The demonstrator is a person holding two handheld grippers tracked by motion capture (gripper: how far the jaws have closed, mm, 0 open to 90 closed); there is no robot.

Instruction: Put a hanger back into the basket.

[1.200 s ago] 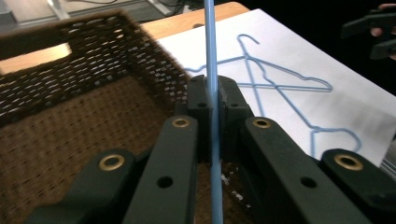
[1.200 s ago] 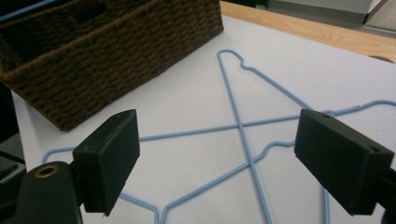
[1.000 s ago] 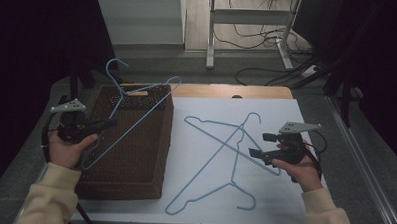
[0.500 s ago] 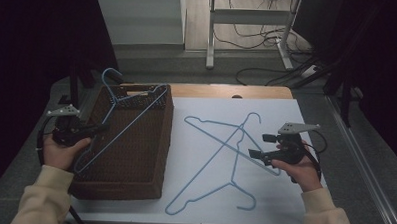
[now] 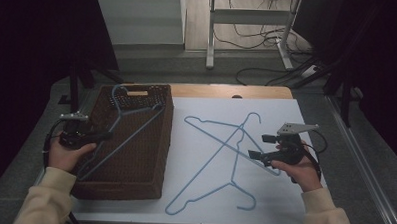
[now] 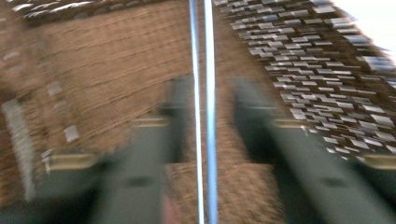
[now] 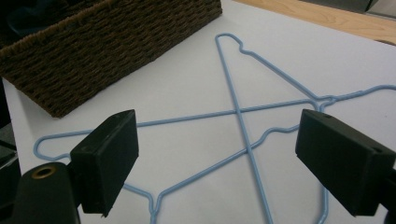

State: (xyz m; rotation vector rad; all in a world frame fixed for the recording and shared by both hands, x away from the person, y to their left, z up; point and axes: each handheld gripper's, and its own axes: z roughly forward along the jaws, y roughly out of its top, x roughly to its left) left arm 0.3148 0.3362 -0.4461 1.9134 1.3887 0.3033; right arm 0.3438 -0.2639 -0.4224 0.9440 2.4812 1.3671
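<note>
Left gripper (image 5: 103,135) jaws just parted, light springy blue wire hanger (image 5: 120,128) loose between them, inside brown wicker basket (image 5: 155,155) at bench's left edge | right gripper (image 5: 258,146) wide, empty | grip straight bar.

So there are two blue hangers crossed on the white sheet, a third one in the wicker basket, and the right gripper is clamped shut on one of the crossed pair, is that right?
Not quite. The right gripper is open, its jaws standing wide apart above the two crossed hangers without gripping either; the right gripper view shows it. The rest holds: both lie on the white sheet, and a third hanger is in the wicker basket.
</note>
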